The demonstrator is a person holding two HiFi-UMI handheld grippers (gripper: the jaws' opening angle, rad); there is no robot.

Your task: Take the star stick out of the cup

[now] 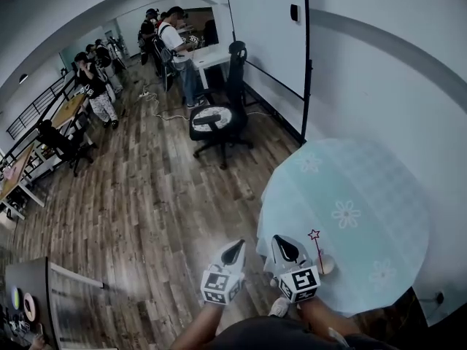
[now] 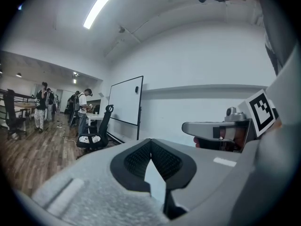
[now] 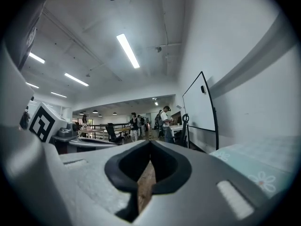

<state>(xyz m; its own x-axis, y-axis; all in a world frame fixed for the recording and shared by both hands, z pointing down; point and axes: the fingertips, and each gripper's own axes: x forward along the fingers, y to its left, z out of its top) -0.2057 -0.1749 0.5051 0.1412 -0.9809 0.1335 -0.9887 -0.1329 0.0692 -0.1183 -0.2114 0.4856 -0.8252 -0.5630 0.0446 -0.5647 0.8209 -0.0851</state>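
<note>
Red star stick [image 1: 317,246] stands tilted in cup [image 1: 326,266] near table [image 1: 379,181] edge; left gripper [image 1: 234,248] and right gripper [image 1: 283,245]: fingers closed, empty. Risk: right nudges cup off edge; thin stick may slip from the 2 fingers.

Free room is offered by most of the table [image 1: 379,181]: its cloth is left bare from the middle out to the far and right edges. Only the near-left edge is taken up, where the cup [image 1: 327,265] is set with the star stick [image 1: 315,236] rising from it. That edge is crowded by the right gripper [image 1: 286,248], held just beside the cup; whether they touch cannot be told. The left gripper [image 1: 233,252] is held off the table, over open floor [image 1: 168,203]. The right edge is closed in by the wall [image 1: 394,64]. An office chair [image 1: 217,119] and a whiteboard [image 1: 266,31] are placed well apart beyond the far-left edge.
</note>
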